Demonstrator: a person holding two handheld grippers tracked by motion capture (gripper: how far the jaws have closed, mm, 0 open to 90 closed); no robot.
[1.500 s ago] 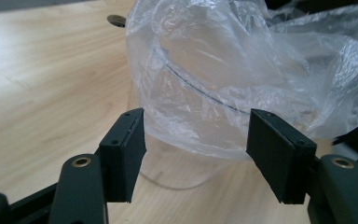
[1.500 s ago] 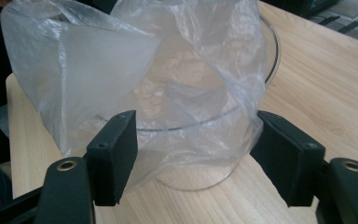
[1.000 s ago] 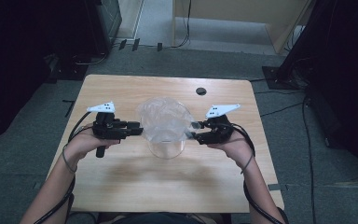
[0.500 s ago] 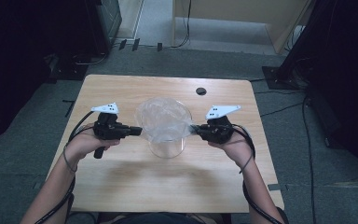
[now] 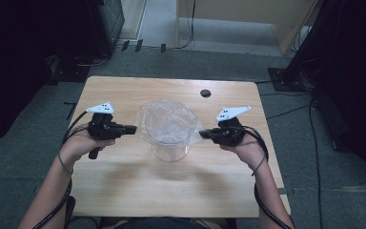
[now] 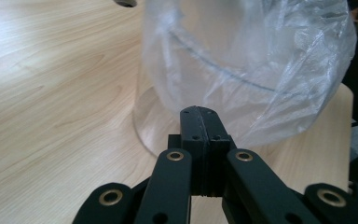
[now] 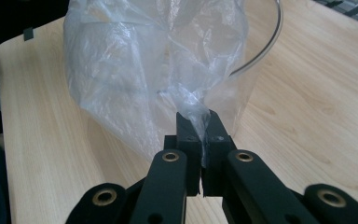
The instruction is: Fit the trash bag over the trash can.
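A clear round container [image 5: 170,149] stands in the middle of the wooden table [image 5: 124,191], lined with a thin clear plastic bag [image 5: 167,121] that drapes over its rim. My left gripper [image 5: 134,129] points at the container's left side. Its jaws are pressed together [image 6: 200,112] right where the bag's [image 6: 261,70] film gathers at their tip. My right gripper [image 5: 202,134] comes in from the right side. Its jaws [image 7: 200,119] are shut on a twisted fold of the bag [image 7: 135,60], which stretches from the container [image 7: 256,60] into the gap.
A small black grommet [image 5: 205,93] sits in the table near its far edge. Dark equipment [image 5: 105,24] stands on the floor beyond the table's left corner, a wooden cabinet [image 5: 248,14] behind it. Cables trail from both grippers along the forearms.
Both grippers have moved inward to the container's sides and their jaws have closed on the bag's edge. The bag is now pulled slightly outward on the right.
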